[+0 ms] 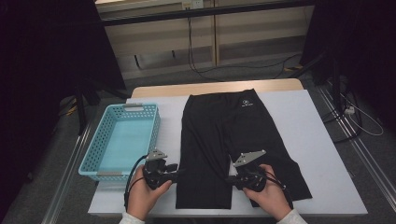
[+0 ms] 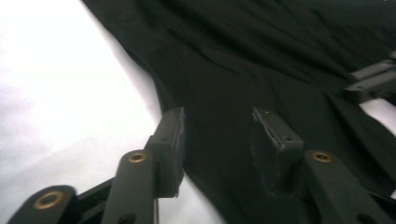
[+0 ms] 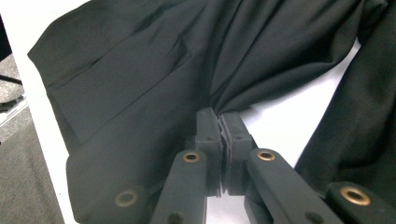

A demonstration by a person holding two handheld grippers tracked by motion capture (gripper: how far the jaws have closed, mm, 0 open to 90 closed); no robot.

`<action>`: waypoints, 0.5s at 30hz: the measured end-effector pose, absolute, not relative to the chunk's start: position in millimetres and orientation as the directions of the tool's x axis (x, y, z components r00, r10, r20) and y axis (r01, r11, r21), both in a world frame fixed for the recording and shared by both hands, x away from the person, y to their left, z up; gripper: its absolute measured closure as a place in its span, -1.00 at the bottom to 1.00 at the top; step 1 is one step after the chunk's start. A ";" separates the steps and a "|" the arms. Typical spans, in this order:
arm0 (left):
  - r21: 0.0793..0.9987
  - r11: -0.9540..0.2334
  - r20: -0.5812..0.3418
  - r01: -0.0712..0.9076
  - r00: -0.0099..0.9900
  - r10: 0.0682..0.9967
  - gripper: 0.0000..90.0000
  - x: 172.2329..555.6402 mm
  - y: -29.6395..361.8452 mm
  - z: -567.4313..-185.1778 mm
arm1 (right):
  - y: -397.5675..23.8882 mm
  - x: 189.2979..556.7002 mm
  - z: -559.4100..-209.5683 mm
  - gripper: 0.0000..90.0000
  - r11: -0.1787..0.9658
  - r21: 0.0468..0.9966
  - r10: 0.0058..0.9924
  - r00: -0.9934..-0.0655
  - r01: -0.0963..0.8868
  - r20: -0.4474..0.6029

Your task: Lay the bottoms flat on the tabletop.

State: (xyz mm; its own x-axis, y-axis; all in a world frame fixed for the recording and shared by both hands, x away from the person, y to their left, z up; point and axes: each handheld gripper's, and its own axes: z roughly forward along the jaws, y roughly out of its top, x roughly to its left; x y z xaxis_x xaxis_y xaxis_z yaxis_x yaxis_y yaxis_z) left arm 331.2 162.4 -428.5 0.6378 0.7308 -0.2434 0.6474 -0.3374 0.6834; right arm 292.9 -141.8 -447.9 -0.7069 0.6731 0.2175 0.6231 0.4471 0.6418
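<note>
Black trousers [image 1: 233,130] lie flat on the white table cover, waistband at the far end and legs toward the person. My left gripper [image 1: 180,173] sits at the outer edge of the left leg near its hem. In the left gripper view its jaws [image 2: 217,116] stand apart over the dark cloth [image 2: 261,56], and the pads do not press on it. My right gripper [image 1: 229,178] is at the inner edge of the same leg. Its jaws [image 3: 218,114] are shut on a pinched fold of the trousers [image 3: 154,70], which gathers into creases at the pads.
A light blue plastic basket [image 1: 122,140] stands on the table to the left of the trousers, close to my left hand. The white cover [image 1: 317,140] shows bare to the right of the trousers. The table's front edge is right under both hands.
</note>
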 end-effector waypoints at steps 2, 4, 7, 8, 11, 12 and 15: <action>0.679 -0.348 -0.225 0.647 0.634 0.740 0.20 334.5 159.2 -429.6 | -141.2 291.7 -448.0 0.97 0.453 0.645 0.670 -0.712 0.616 0.210; 0.679 -0.349 -0.208 0.646 0.625 0.753 0.16 337.1 155.7 -429.7 | -141.4 291.3 -448.1 0.96 0.450 0.645 0.670 -0.711 0.618 0.213; 0.675 -0.343 -0.170 0.653 0.590 0.789 0.16 340.2 153.0 -431.4 | -142.5 291.2 -448.9 0.95 0.442 0.648 0.668 -0.710 0.620 0.224; 0.677 -0.336 -0.174 0.655 0.586 0.791 0.17 340.8 153.1 -431.9 | -142.8 291.0 -449.3 0.95 0.440 0.649 0.668 -0.709 0.621 0.226; 0.669 -0.340 -0.167 0.661 0.579 0.798 0.19 344.4 154.2 -434.9 | -142.4 290.5 -449.2 0.94 0.446 0.652 0.666 -0.713 0.614 0.216; 0.669 -0.342 -0.162 0.660 0.578 0.800 0.19 345.4 153.9 -436.7 | -142.2 290.5 -449.2 0.94 0.447 0.652 0.667 -0.714 0.613 0.214; 0.662 -0.344 -0.165 0.665 0.578 0.799 0.18 347.6 153.2 -441.7 | -141.7 290.5 -449.3 0.93 0.450 0.653 0.664 -0.717 0.609 0.211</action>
State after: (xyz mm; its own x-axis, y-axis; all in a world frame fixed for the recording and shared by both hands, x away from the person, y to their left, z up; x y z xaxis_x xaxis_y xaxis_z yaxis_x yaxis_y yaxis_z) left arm 347.6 153.2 -441.7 0.5780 0.7992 -0.1650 0.6653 -0.3443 0.6624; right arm 290.5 -141.7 -449.3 -0.7175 0.6638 0.2111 0.6087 0.4502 0.6532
